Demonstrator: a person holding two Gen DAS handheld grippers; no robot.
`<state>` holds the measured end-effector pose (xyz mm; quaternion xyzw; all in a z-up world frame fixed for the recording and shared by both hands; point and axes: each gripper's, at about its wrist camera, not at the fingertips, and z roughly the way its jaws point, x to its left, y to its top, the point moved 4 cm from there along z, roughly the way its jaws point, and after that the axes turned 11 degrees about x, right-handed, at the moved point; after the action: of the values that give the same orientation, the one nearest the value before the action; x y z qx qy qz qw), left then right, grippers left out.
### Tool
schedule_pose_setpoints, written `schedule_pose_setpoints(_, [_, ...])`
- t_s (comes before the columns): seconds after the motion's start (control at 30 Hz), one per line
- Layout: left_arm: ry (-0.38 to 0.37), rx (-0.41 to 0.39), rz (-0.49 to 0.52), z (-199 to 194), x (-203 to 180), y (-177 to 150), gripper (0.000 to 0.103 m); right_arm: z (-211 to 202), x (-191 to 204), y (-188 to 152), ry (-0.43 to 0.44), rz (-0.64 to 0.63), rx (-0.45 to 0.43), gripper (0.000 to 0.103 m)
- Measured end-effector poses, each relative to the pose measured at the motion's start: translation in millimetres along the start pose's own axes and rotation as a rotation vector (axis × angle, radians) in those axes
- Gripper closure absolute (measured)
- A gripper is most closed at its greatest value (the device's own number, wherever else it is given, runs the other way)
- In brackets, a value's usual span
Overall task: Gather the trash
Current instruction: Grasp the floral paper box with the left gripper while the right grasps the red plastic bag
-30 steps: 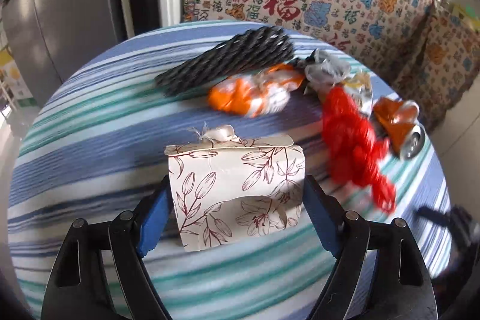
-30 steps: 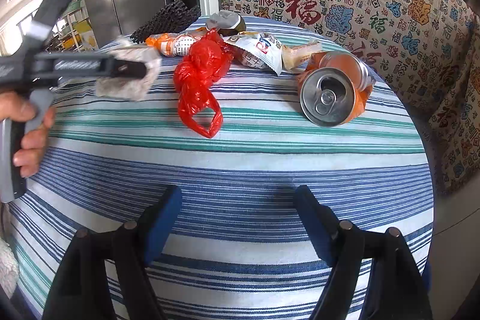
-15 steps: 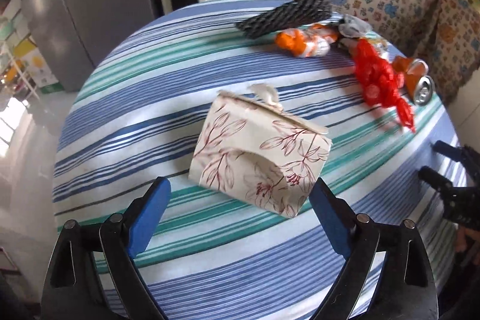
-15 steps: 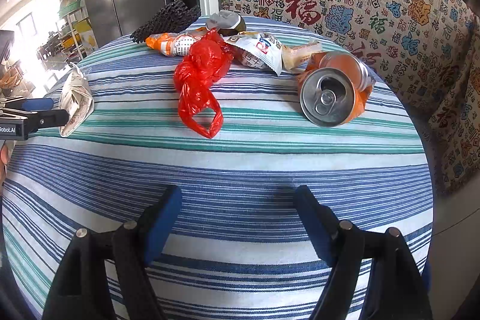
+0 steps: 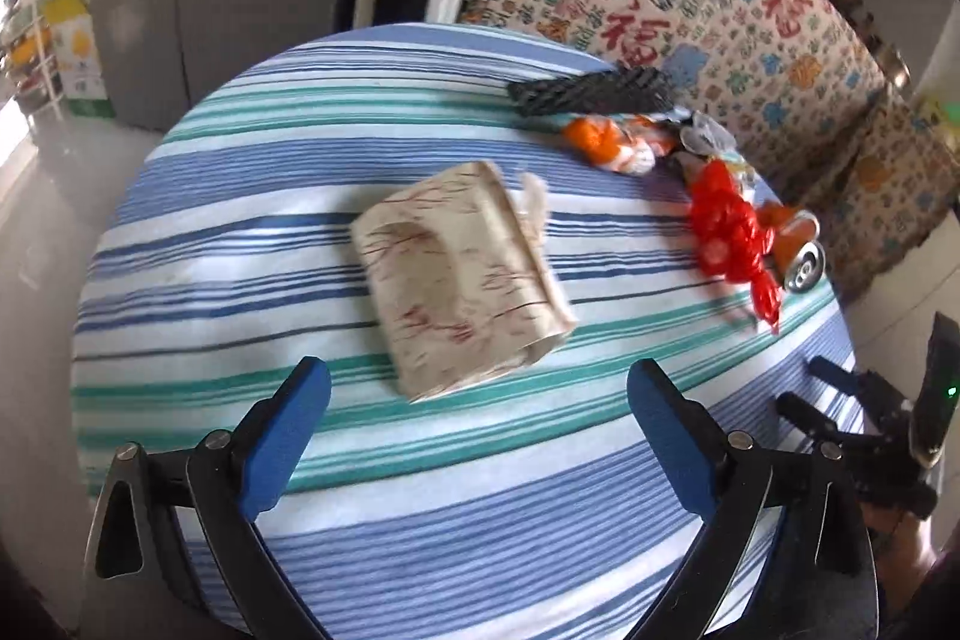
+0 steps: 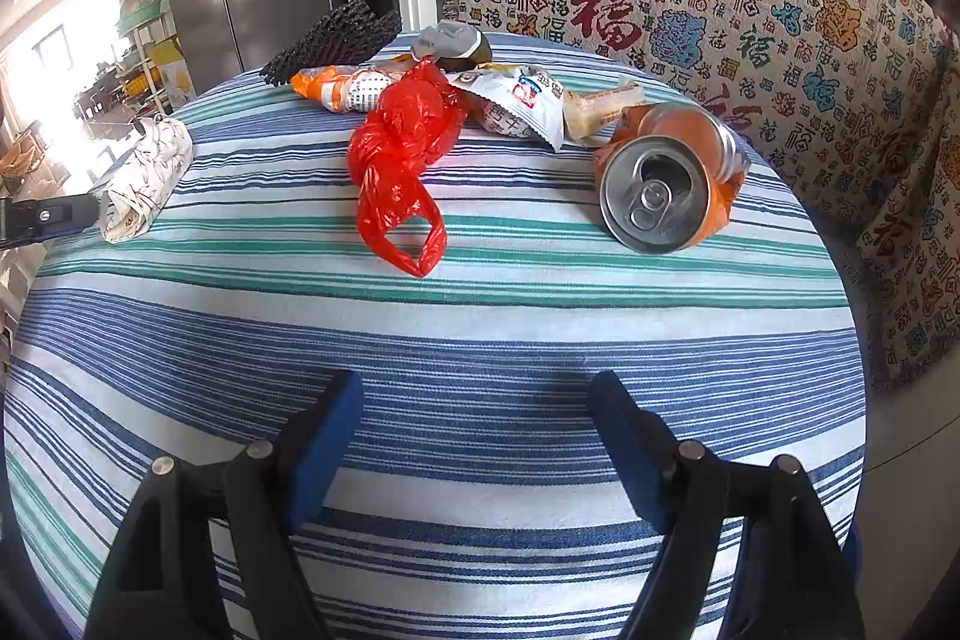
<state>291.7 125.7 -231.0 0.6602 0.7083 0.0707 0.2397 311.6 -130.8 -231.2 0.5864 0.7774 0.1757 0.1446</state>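
Trash scattered on striped bench [image 6: 480,328]. Left tool [image 5: 480,388]: jaws just opened wide, nothing gripped; floral paper bag [image 5: 462,274] lying flat just beyond tips, apart from pads. Right tool [image 6: 477,418]: jaws parted, empty, over bare cloth. Farther off: red plastic bag [image 6: 402,148], crushed orange can [image 6: 666,178], snack wrappers [image 6: 522,106], black foam netting [image 6: 336,40] at far edge.

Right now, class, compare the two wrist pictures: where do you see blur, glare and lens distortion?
Left wrist view: motion blur smears the floral paper bag and the red plastic bag; the tongs stay sharp. Right wrist view: crisp throughout, the crushed can and its tab clear; daylight blows out the far left. Both views: fisheye bends the striped tablecloth into curves, corners dark.
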Motion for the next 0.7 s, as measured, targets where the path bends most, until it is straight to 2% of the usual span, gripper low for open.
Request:
schedule_pose_setpoints(0.07, [0.088,0.007,0.044,14,-11,7,0.004,0,0,0,0.000,0.000,0.000,0.023])
schedule_pose_setpoints(0.13, [0.162,0.004,0.039,24,-11,14,0.004,0,0,0,0.000,0.000,0.000,0.023])
schedule_pose_setpoints(0.2, [0.193,0.013,0.000,34,-1,20,0.003,0,0,0,0.001,0.002,0.001,0.023])
schedule_pose_setpoints(0.3, [0.264,0.010,0.026,41,3,26,0.000,-3,-1,-1,0.015,0.007,-0.004,0.023])
schedule_pose_setpoints(0.43, [0.253,0.002,0.031,40,5,29,0.000,-18,7,12,0.095,-0.011,-0.050,0.023])
schedule_pose_setpoints(0.57, [0.250,-0.003,0.035,41,5,29,0.000,-27,19,59,0.159,0.043,-0.112,0.023])
schedule_pose_setpoints(0.63, [0.250,-0.007,0.034,41,5,29,0.000,-11,26,83,0.176,0.091,-0.077,0.023])
schedule_pose_setpoints(0.7, [0.250,-0.009,0.033,42,4,27,0.000,14,29,99,0.139,0.126,-0.013,0.023])
